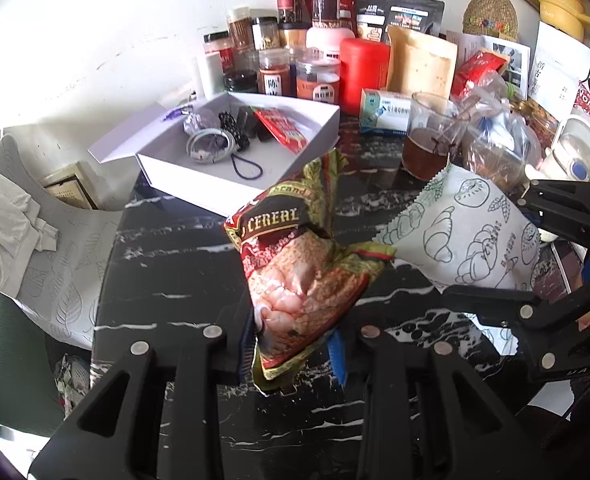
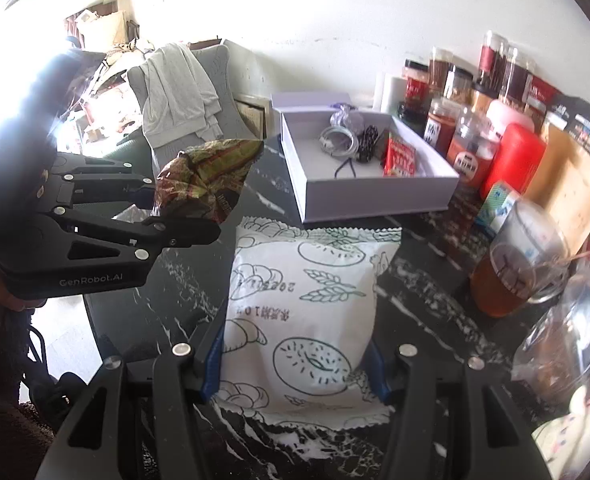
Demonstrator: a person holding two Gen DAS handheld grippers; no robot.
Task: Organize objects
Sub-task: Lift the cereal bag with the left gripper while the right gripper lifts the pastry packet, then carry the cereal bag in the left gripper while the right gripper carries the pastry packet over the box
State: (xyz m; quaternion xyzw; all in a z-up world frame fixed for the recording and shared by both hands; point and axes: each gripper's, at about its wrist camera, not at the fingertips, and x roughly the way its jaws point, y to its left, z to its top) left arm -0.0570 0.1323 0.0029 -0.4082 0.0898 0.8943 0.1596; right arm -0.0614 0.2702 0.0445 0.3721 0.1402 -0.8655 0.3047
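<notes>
My left gripper (image 1: 295, 344) is shut on a crumpled cereal packet (image 1: 295, 264) and holds it above the black marble table (image 1: 167, 264). It also shows in the right wrist view (image 2: 183, 216), with the packet (image 2: 211, 172) at its tip. My right gripper (image 2: 295, 368) is shut on a white bread packet (image 2: 299, 312) printed with pastry drawings; the same packet shows in the left wrist view (image 1: 467, 232) between the right gripper's fingers (image 1: 495, 300). An open white box (image 1: 239, 160), also in the right wrist view (image 2: 375, 192), lies beyond both packets and holds cables, a hair tie and a red sachet (image 1: 283, 128).
Many spice jars (image 1: 279, 76), a red canister (image 1: 363, 76) and pouches stand along the back wall. A glass of brown drink (image 2: 511, 268) and a plastic bag (image 2: 567, 332) stand at the right. A chair with draped cloth (image 2: 179, 88) is at the table's left.
</notes>
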